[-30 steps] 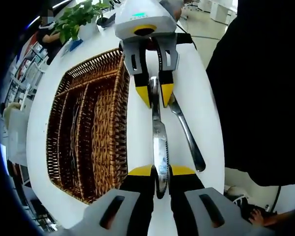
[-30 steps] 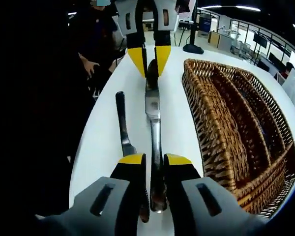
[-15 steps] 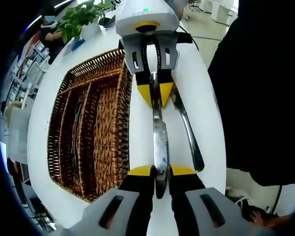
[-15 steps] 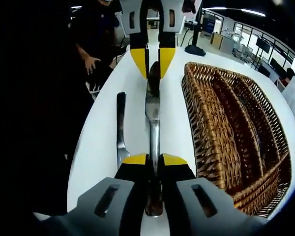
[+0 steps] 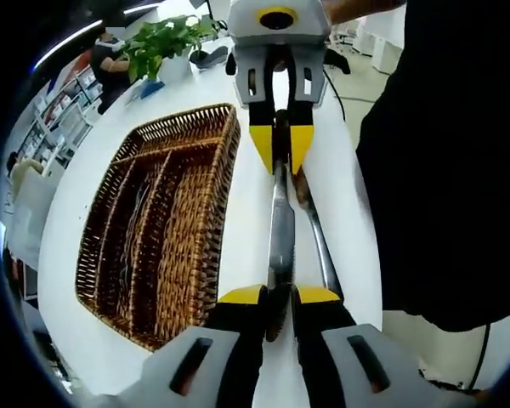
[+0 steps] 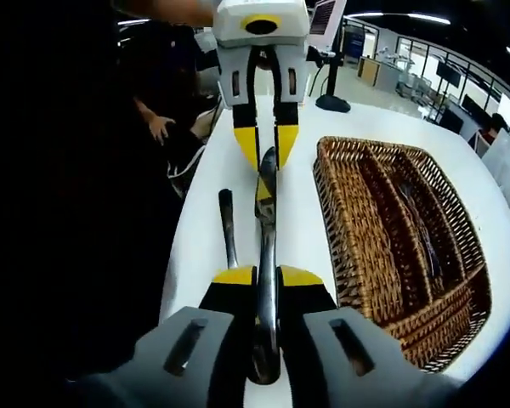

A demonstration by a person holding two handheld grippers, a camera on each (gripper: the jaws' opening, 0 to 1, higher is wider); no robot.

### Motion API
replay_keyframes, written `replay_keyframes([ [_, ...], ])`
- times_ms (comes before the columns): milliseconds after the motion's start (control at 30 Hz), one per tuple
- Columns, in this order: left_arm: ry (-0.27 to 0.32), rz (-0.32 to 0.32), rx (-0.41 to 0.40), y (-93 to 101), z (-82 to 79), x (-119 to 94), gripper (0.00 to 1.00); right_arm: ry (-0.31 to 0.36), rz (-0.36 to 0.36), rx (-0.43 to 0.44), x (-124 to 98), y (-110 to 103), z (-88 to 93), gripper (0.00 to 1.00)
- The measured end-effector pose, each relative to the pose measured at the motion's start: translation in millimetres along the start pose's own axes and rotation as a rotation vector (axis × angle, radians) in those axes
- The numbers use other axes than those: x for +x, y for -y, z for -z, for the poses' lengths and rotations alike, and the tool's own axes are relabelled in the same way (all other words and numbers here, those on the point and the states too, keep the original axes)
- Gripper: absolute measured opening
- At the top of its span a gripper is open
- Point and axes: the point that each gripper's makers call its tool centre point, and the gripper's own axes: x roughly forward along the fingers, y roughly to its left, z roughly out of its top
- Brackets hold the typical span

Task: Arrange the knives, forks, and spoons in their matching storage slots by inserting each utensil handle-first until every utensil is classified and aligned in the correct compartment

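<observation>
Fingers (image 5: 246, 297) of the left gripper (image 5: 269, 295) pinch one end of a knife (image 5: 280, 225); the right gripper (image 6: 257, 276) pinches the other end. Knife is above the white surface (image 5: 238, 246), beside the wicker tray (image 5: 187, 212). Another utensil (image 6: 228, 228) lies on the surface.

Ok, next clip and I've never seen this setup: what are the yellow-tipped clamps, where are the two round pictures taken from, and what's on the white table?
No robot here: a person holds a two-jaw gripper in each hand, and a fisheye camera rides on each one, looking along its jaws. In the left gripper view the left gripper rises from the bottom and the right gripper faces it from the top; the right gripper view shows the reverse. Both are shut on one table knife, each at one end, held lengthwise between them above the white table. A second utensil lies on the table beside the knife. Next to them sits a wicker cutlery tray with long compartments; something dark lies in one, too unclear to name.
</observation>
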Motion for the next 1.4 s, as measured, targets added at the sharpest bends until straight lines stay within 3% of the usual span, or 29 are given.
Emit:
replay_keyframes([
  [233,0.036,-0.009,-0.011,-4.8,-3.9,-2,0.18,0.014,-0.01,0.028,-3,-2,-1.1,0.05],
  [400,0.028,0.052,-0.042,4.2,-0.2,10,0.17,-0.01,-0.011,-0.014,0,-7,1.2,0.05],
  [467,0.012,0.136,-0.093,17.4,2.2,15,0.11,-0.019,-0.013,-0.022,1,-8,2.5,0.05],
  [500,0.013,0.113,-0.073,13.2,1.1,18,0.11,-0.021,-0.015,-0.031,2,-9,2.3,0.05],
  [733,-0.004,0.153,-0.071,19.9,-0.2,17,0.09,-0.053,-0.006,-0.078,3,-11,8.3,0.05],
  [933,0.003,0.159,-0.09,17.2,2.7,17,0.1,-0.042,0.023,-0.129,-1,-8,-0.2,0.05],
  [1000,0.012,0.169,-0.103,18.0,2.1,18,0.13,-0.04,0.019,-0.141,0,-8,-3.2,0.05],
  [1100,0.029,0.163,-0.111,16.7,-1.0,24,0.24,-0.034,0.022,-0.153,2,-8,-8.3,0.05],
  [1233,-0.012,0.19,-0.081,23.7,0.3,31,0.11,-0.04,0.025,-0.169,4,-8,-10.0,0.05],
  [1400,-0.01,0.217,-0.095,25.8,-5.5,25,0.1,-0.05,0.022,-0.182,0,-10,-6.8,0.06],
])
